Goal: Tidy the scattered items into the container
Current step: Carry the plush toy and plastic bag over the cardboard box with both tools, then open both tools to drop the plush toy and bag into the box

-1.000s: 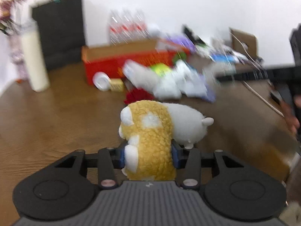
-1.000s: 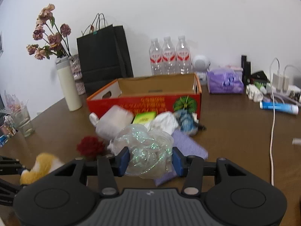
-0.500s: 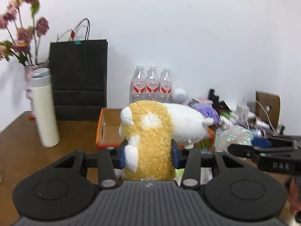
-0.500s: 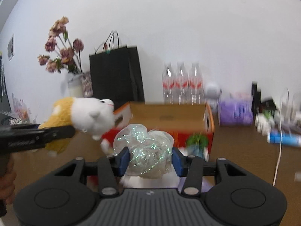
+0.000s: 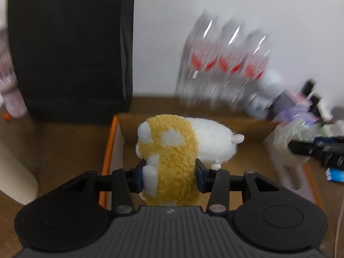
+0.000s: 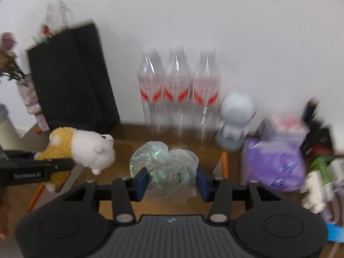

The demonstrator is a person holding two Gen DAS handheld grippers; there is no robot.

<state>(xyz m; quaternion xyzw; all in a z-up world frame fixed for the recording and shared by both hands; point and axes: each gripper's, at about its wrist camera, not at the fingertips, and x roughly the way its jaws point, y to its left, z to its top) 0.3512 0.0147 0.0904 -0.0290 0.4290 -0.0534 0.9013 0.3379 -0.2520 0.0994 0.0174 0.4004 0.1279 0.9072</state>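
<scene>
My left gripper (image 5: 169,176) is shut on a yellow and white plush toy (image 5: 172,148) and holds it above the open cardboard box (image 5: 111,150), over its left part. My right gripper (image 6: 171,180) is shut on a crumpled iridescent clear wrap (image 6: 165,165), also above the box, whose orange rim (image 6: 224,163) shows to the right. In the right wrist view the plush (image 6: 86,150) and the left gripper (image 6: 49,167) sit at the left. In the left wrist view the wrap (image 5: 298,133) and the right gripper (image 5: 316,148) are at the right.
A black paper bag (image 6: 71,81) and three water bottles (image 6: 178,90) stand behind the box by the wall. A white round speaker (image 6: 234,116), a purple tissue pack (image 6: 273,165) and chargers (image 6: 318,185) lie to the right. A cream flask (image 5: 15,172) stands left.
Both grippers moved forward and lower over the box, each holding its item. The box, bottles and bag now look much closer.
</scene>
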